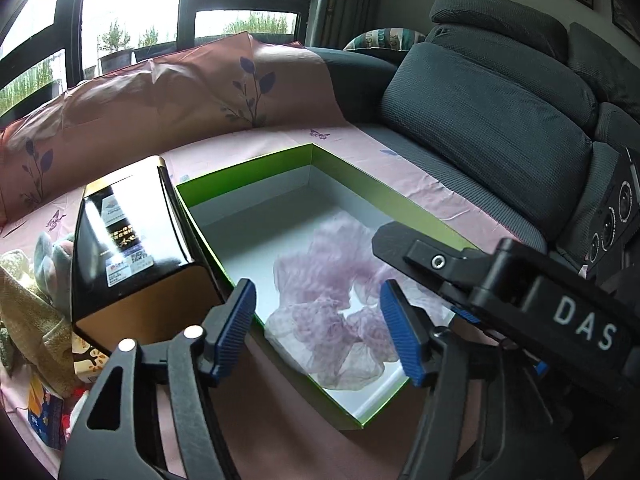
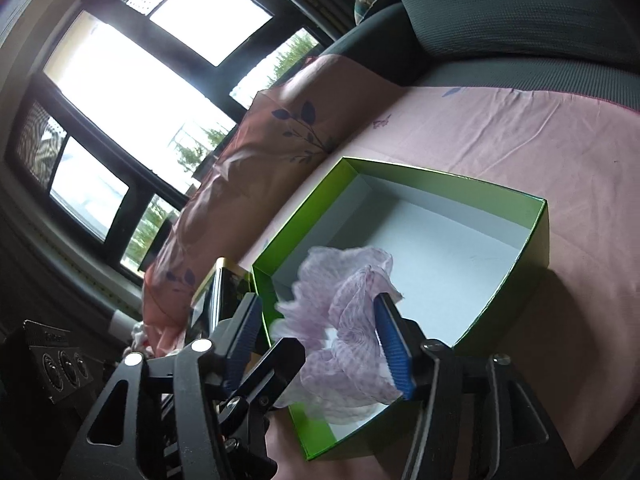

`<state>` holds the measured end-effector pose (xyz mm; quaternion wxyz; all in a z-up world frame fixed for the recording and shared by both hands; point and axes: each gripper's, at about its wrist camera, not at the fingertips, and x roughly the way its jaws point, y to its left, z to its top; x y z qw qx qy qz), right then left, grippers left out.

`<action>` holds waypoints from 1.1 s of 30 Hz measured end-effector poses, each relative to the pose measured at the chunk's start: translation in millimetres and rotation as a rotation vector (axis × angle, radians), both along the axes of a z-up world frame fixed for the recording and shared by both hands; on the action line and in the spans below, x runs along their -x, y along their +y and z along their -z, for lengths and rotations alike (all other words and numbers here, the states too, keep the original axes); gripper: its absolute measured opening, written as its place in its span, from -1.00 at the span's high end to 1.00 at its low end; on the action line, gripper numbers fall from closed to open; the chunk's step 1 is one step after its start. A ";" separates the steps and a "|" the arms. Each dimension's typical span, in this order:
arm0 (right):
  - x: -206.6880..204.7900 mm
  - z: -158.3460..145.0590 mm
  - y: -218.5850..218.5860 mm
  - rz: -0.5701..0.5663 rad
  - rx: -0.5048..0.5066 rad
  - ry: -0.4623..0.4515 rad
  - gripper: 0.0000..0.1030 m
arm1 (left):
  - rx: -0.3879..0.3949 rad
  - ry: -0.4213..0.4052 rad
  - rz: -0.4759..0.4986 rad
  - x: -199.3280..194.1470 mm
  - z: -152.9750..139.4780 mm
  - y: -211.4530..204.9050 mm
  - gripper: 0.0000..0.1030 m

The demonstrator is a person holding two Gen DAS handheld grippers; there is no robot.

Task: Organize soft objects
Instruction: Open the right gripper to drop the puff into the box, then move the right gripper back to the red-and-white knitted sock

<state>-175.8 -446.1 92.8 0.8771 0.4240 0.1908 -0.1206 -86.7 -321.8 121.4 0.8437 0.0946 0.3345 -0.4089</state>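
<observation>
Green cardboard box (image 1: 256,168), white inside, lid off, sitting on a pink sheet (image 1: 400,168) spread over a grey sofa (image 1: 492,112). Inside it, near the front end, a crumpled sheer lilac scarf (image 1: 332,300), looks like thin crinkled gauze.

Left claw (image 1: 320,328) spread wide above the front of the box, blue pads either side of the scarf from this angle, gripping nothing. Right claw (image 2: 320,344) also wide; scarf (image 2: 344,320) bunched in the gap and draped against the right-hand blue pad (image 2: 394,352), but not pinched. Hard to say whether the fabric is fully resting on the box floor or partly hung on that pad.

Glossy black and gold box (image 1: 132,248) tight against the green one's left wall. Further left, a heap of soft stuff: yellowish towel (image 1: 36,312), something pale blue and fluffy (image 1: 50,264). Pink pillow with a dark leaf print (image 1: 168,92) propped behind, windows beyond.
</observation>
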 end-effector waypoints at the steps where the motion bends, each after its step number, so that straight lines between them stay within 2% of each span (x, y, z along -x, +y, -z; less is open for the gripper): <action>1: 0.3 -2.2 1.7 -0.010 0.007 -0.007 -0.34 | 0.004 -0.008 0.000 0.4 -1.9 3.1 -0.38; 5: -1.6 -10.4 11.0 -0.027 0.045 -0.003 -0.44 | 0.004 -0.026 -0.008 2.7 -10.6 15.9 -0.40; 10: -1.7 -23.6 26.2 0.009 0.151 0.036 -0.48 | 0.057 -0.031 -0.047 3.7 -26.6 53.7 -0.59; 15: 4.6 -32.6 37.6 0.012 0.156 0.012 -0.49 | 0.079 -0.023 -0.149 -3.9 -36.0 103.8 -0.66; 18: 0.3 -39.2 50.6 -0.038 0.149 -0.013 -0.50 | 0.074 -0.011 -0.230 -11.6 -35.1 138.9 -0.66; 23: -23.9 -44.0 86.5 -0.189 0.138 -0.010 -0.57 | 0.063 0.015 -0.370 -24.7 -22.8 198.9 -0.66; 29: -60.6 -39.3 139.6 -0.287 0.234 0.096 -0.61 | 0.065 0.083 -0.530 -49.2 9.1 268.4 -0.66; 31: -75.2 -31.6 152.4 -0.318 0.244 0.142 -0.61 | 0.070 0.124 -0.591 -59.1 26.1 289.0 -0.66; 33: -86.6 -21.5 162.8 -0.347 0.239 0.182 -0.61 | 0.106 0.202 -0.641 -68.8 44.0 309.4 -0.66</action>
